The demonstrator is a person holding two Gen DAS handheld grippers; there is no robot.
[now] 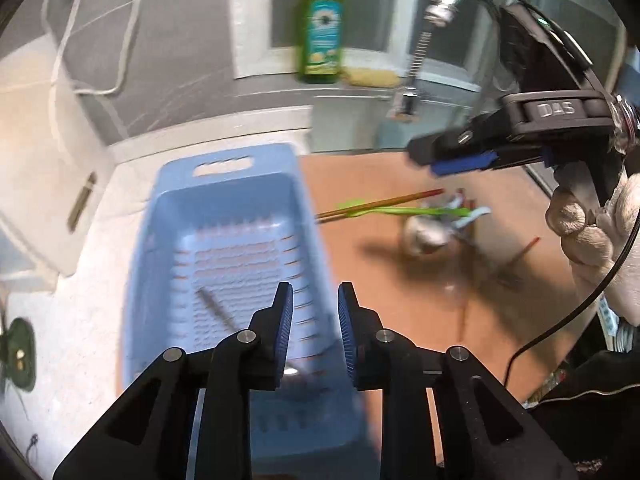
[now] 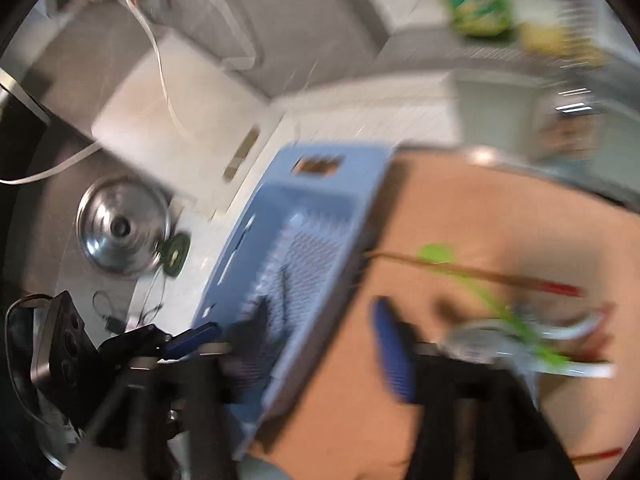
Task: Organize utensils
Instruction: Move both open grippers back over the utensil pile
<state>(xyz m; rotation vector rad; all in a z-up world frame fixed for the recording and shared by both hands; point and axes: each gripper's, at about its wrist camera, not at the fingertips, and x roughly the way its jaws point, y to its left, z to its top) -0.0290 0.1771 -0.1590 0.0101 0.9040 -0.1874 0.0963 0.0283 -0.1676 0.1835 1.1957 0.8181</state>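
Observation:
A light blue slotted basket stands on the white counter, and a metal utensil lies on its floor. My left gripper hovers over the basket's near end, its blue pads a small gap apart with nothing between them. A heap of utensils lies on the brown board: brown chopsticks, a green-handled piece and a metal spoon. A gloved hand holds my right gripper above that heap. In the blurred right wrist view its jaws stand wide and empty over the basket edge, with the heap to the right.
A green soap bottle and a yellow sponge sit on the ledge behind, next to the tap over the sink. A white cutting board leans at the left. A steel pot lid lies left of the basket.

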